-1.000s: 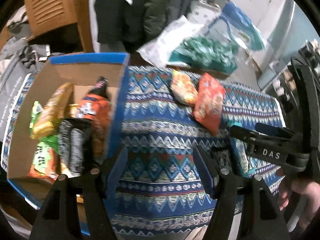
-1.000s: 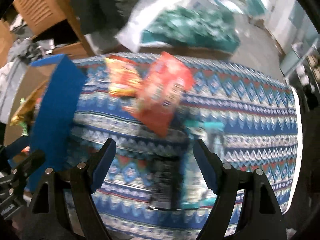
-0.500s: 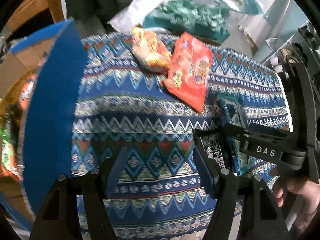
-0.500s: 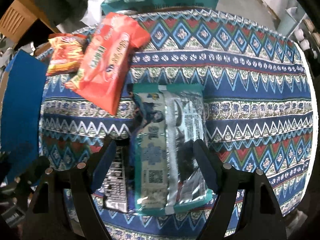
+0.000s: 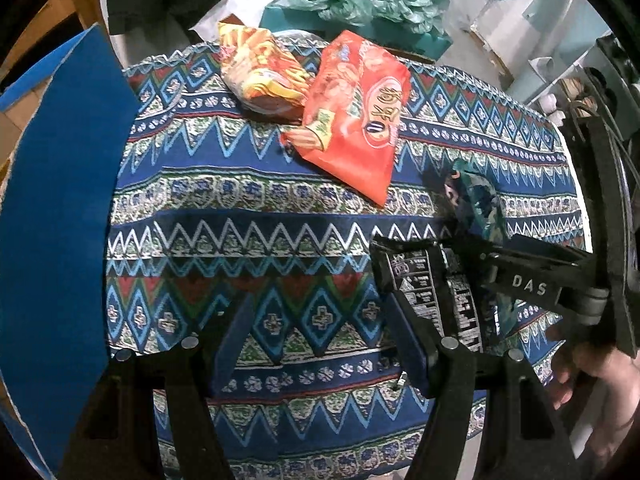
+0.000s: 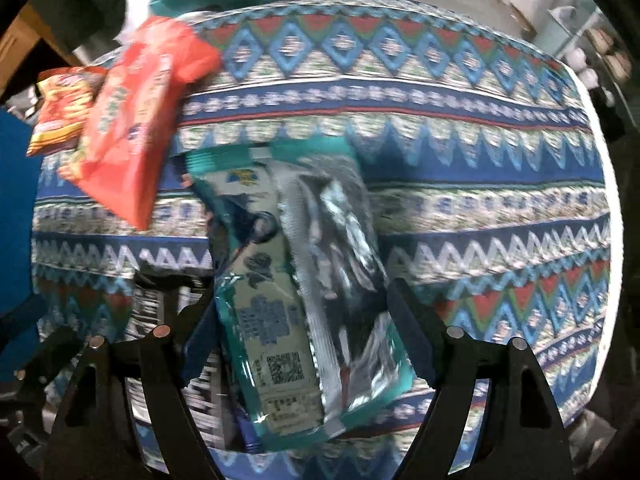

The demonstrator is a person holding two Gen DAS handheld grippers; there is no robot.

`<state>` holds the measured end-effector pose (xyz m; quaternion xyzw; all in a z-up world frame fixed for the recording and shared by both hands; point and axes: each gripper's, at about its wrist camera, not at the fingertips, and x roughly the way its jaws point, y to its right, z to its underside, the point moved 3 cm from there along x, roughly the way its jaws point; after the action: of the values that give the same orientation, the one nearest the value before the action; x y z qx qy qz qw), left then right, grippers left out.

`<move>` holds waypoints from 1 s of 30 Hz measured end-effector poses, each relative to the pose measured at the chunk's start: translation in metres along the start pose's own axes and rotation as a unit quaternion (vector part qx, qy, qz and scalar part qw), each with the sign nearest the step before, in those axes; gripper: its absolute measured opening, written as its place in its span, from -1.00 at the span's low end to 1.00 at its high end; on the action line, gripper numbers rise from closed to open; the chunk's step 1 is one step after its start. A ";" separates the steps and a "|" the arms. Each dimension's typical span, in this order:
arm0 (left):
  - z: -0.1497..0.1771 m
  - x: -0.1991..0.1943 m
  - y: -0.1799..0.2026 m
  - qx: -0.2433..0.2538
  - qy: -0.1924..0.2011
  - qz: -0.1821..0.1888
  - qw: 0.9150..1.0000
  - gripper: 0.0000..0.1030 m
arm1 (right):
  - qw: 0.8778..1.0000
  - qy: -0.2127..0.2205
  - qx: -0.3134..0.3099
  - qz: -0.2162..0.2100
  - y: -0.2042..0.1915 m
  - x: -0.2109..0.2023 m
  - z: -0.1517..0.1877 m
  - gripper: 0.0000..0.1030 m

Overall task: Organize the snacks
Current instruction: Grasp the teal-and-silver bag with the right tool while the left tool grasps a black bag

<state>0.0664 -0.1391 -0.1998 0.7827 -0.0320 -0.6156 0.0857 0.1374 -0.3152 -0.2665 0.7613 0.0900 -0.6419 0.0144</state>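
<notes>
**Grippers close in on the last snack packets**

Four packets lie on the patterned tablecloth [image 5: 248,208], beside the blue flap of a cardboard box [image 5: 52,216] at the left edge. The right gripper [image 6: 304,320] points steeply down over a teal-and-silver packet [image 6: 304,280], its fingers spread wide to either side of the wrapper with nothing pinched; the frame is motion-blurred, so contact with the film cannot be ruled out. The left gripper [image 5: 316,332] hangs over bare cloth, fingers apart and empty, with a black packet with white print [image 5: 436,292] just beside its right-hand finger. Farther back, a red packet [image 5: 356,116] overlaps a yellow-and-orange packet [image 5: 260,72].

The teal packet looks light, soft and slick: thin foil film, puffed with air, likely to crumple or slide under a hard squeeze, and whatever is inside may crush. It is long, so a pinch across its narrow width near the middle, where the fingers already straddle it, would probably keep it from drooping. The flat sealed ends offer a firmer, thinner hold. The black packet lies flat and partly under its teal neighbour, so an exposed edge seems the better purchase.
</notes>
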 end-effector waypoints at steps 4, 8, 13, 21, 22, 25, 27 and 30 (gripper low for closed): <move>0.003 0.003 0.008 -0.006 -0.010 0.006 1.000 0.35 | 1.000 -0.003 0.004 0.031 0.020 -0.002 0.008 0.53; 0.003 0.005 0.022 -0.009 -0.019 0.015 1.000 0.44 | 0.999 -0.009 0.014 0.037 0.041 -0.001 0.019 0.53; 0.006 0.010 0.045 -0.002 -0.036 0.022 0.999 0.56 | 1.000 -0.006 0.018 0.011 0.071 -0.012 0.034 0.53; 0.007 0.029 0.069 -0.038 -0.068 0.018 0.997 0.58 | 1.000 -0.003 0.000 0.002 0.109 -0.045 0.034 0.54; 0.007 0.032 0.071 -0.042 -0.070 0.012 0.997 0.59 | 1.000 -0.004 -0.006 0.004 0.114 -0.049 0.031 0.54; 0.009 0.043 0.077 -0.047 -0.079 -0.003 0.996 0.59 | 0.999 -0.007 -0.040 0.008 0.121 -0.057 0.035 0.54; 0.010 0.050 0.080 -0.050 -0.082 -0.007 0.995 0.59 | 0.998 -0.011 -0.057 0.008 0.120 -0.062 0.039 0.54; 0.014 0.057 0.084 -0.050 -0.088 -0.008 0.995 0.60 | 0.996 -0.008 -0.086 0.015 0.114 -0.062 0.039 0.54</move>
<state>0.0711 -0.2318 -0.2430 0.7206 -0.0027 -0.6834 0.1167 0.1068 -0.4405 -0.2234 0.7535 0.1335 -0.6374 0.0904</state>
